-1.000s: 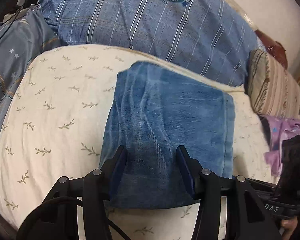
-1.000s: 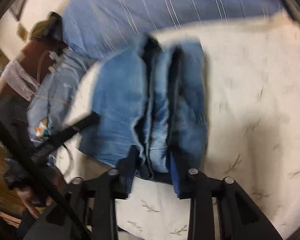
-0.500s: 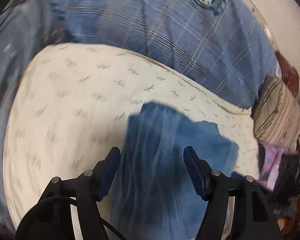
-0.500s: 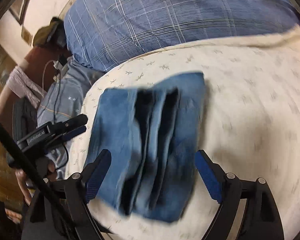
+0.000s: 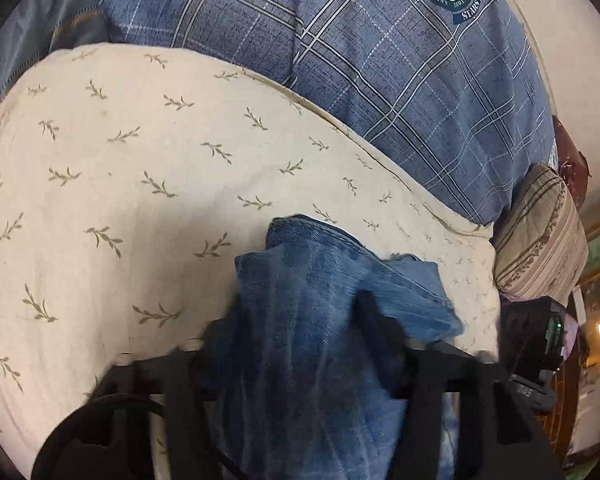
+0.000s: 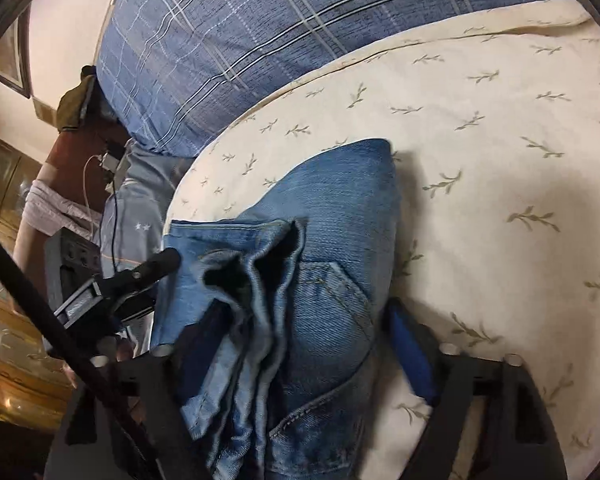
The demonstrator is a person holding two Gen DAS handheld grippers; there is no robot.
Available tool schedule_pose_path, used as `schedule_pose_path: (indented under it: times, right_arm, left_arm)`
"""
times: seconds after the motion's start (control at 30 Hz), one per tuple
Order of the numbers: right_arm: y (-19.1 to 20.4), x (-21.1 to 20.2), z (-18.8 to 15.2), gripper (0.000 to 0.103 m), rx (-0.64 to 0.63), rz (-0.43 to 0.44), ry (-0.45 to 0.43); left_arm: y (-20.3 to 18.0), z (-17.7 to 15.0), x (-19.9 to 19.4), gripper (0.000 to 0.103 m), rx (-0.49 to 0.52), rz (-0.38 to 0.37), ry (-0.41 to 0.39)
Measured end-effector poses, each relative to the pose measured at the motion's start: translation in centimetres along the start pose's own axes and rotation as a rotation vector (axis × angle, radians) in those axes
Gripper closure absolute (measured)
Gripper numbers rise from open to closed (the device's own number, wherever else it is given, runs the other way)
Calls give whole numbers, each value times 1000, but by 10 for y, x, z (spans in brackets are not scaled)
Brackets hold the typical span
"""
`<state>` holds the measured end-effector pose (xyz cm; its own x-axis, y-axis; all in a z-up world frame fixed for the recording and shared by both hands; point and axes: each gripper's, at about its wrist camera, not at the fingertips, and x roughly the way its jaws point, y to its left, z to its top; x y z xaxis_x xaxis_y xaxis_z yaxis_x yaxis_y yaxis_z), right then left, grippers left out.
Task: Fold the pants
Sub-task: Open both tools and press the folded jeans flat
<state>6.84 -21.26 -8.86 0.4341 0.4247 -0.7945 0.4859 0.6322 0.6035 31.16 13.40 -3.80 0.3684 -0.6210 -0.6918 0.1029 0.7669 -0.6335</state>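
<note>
The blue denim pants (image 5: 320,312) lie folded into a thick bundle on a cream leaf-print sheet (image 5: 140,184). In the left wrist view my left gripper (image 5: 300,320) straddles the near end of the bundle, with denim bunched between and over its fingers. In the right wrist view the pants (image 6: 324,248) show stacked layers and a back pocket. My right gripper (image 6: 296,332) is open wide, with its jaws on either side of the bundle's end. The left gripper (image 6: 140,276) shows there at the bundle's left edge.
A large blue plaid pillow (image 5: 380,60) with a round crest lies along the far side. A striped beige cushion (image 5: 540,232) sits at the right. Grey-blue bedding (image 6: 132,200) and a cable (image 6: 112,184) lie to the left in the right wrist view.
Both grippers opened and drew back from the bundle half a second ago. Now both have moved in over its near end again, the left one pushing into the denim.
</note>
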Motion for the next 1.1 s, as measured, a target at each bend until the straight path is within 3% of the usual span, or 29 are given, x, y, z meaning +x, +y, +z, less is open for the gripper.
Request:
schedule_pose_path:
  times: [0.07,0.13,0.2,0.33,0.47,0.57,0.6,0.67,0.7,0.83,0.9,1.1]
  right_arm:
    - [5,-2,-2,48,-20,0,-1]
    - [16,-8,-4,65,-41,-4,-17]
    - [24,-18,-2,72,-54,5,-34]
    - [30,-50,17,72,-65,19,-105]
    - [24,-74,53,72,-97,-44,-157]
    - [-7,-73,65,65,-56,-54,-174]
    - [-20,-65,65,60,-35,-52,-160]
    - [-47,-42,64,50,27,-92,-107]
    - [-54,-34,64,40,59,-118,-90]
    - [-44,-42,64,32,77,-126,-108]
    - [-37,-54,57,28,59,-144,-142]
    - [-32,-84,23,26,88,-169,-226]
  left_arm:
    - [-4,-2,-6,81,10,-35,0]
    - [-12,-5,-17,87,31,-64,-26]
    - [-23,-5,-28,88,44,-97,-44]
    - [-45,20,-35,89,-3,-194,-30]
    - [-75,51,-1,87,39,-186,-4]
    - [-63,51,44,82,27,-204,26]
    - [-57,49,54,80,22,-179,24]
    - [-50,48,75,68,49,-76,36]
    - [-46,49,78,65,61,-45,36]
    - [-46,52,62,51,45,-78,4]
    - [-52,49,47,42,94,-37,-36]
    - [-59,8,17,41,168,125,-117]
